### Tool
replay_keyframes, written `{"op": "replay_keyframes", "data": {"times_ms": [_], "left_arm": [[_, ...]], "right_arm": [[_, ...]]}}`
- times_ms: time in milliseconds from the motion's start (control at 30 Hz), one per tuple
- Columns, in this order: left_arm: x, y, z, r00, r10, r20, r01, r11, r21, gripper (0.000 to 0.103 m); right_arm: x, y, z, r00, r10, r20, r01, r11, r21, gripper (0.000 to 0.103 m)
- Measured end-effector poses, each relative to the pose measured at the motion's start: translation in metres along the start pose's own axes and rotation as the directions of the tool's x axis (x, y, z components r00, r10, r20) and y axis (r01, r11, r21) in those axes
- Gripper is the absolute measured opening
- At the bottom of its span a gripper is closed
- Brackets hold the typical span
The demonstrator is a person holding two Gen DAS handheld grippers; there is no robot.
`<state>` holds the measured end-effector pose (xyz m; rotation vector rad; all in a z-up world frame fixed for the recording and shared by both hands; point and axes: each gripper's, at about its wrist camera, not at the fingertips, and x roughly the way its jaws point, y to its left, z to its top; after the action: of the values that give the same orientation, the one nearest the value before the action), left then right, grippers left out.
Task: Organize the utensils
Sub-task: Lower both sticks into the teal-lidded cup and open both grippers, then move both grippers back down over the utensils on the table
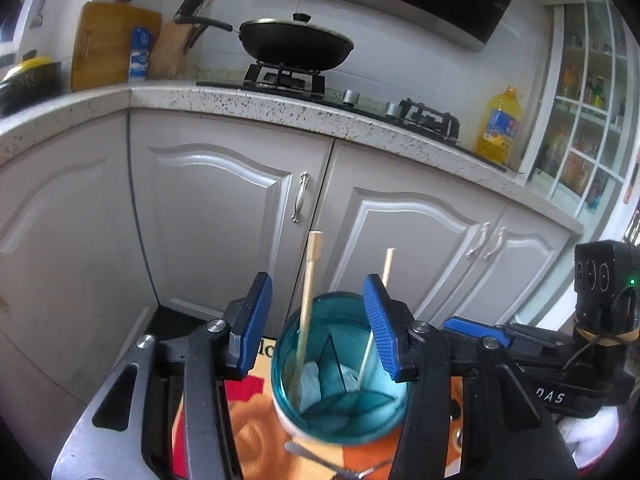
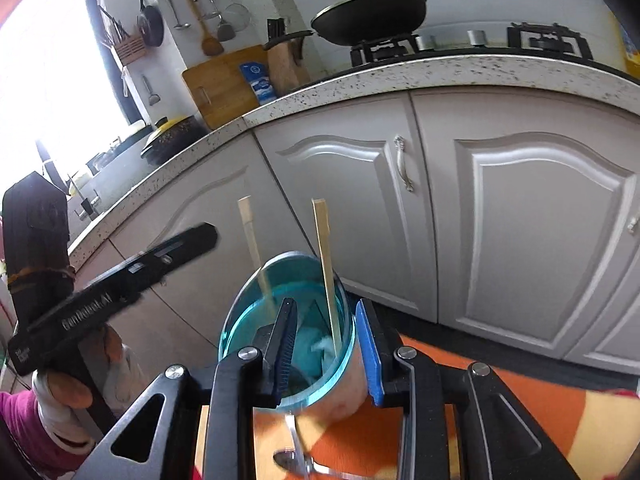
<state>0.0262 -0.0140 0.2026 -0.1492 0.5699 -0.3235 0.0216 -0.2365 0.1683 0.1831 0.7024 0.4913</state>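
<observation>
A teal utensil holder (image 1: 340, 380) with inner dividers stands on an orange patterned cloth (image 1: 256, 432). Two wooden chopsticks (image 1: 308, 308) stand in it, one in each of two compartments. My left gripper (image 1: 318, 324) is open above the holder, its blue pads either side of the rim, holding nothing. My right gripper (image 2: 328, 352) straddles the holder's (image 2: 288, 320) near wall: the left pad is inside, the right pad outside. A chopstick (image 2: 328, 276) rises between the pads, free of them. Metal spoons (image 2: 296, 460) lie on the cloth in front of the holder.
White cabinet doors (image 1: 224, 216) and a speckled countertop (image 1: 280, 108) stand behind. A black wok (image 1: 296, 46) sits on the stove, an oil bottle (image 1: 500, 126) to the right. The other gripper's body (image 2: 112, 296) reaches in from the left in the right wrist view.
</observation>
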Motion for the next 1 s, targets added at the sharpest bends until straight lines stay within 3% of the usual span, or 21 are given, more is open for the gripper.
{"op": "replay_keyframes", "data": {"times_ms": [233, 333, 500, 667, 867, 1000], "left_arm": [[-0.04, 0.002, -0.025, 0.997, -0.048, -0.059, 0.047, 0.999, -0.027, 0.047], [-0.046, 0.001, -0.05, 0.99, -0.068, -0.127, 0.064, 0.997, -0.035, 0.047], [-0.034, 0.005, -0.097, 0.953, -0.096, -0.286, 0.069, 0.992, -0.104, 0.047], [-0.027, -0.008, -0.136, 0.91, -0.15, -0.387, 0.104, 0.985, -0.138, 0.047], [-0.015, -0.034, -0.164, 0.853, -0.222, -0.473, 0.15, 0.971, -0.184, 0.047], [0.002, -0.043, -0.171, 0.836, -0.239, -0.494, 0.135, 0.962, -0.237, 0.047]], "right_arm": [[-0.045, 0.0, -0.035, 0.996, -0.034, -0.082, 0.034, 0.999, -0.003, 0.037], [-0.06, -0.006, -0.058, 0.99, -0.063, -0.127, 0.064, 0.998, 0.002, 0.037], [-0.074, -0.02, -0.096, 0.979, -0.07, -0.193, 0.081, 0.995, 0.052, 0.037], [-0.078, -0.017, -0.129, 0.968, -0.073, -0.241, 0.088, 0.995, 0.053, 0.037], [-0.088, -0.032, -0.153, 0.965, -0.063, -0.254, 0.097, 0.988, 0.121, 0.037], [-0.094, -0.041, -0.162, 0.957, -0.089, -0.278, 0.126, 0.985, 0.119, 0.037]]}}
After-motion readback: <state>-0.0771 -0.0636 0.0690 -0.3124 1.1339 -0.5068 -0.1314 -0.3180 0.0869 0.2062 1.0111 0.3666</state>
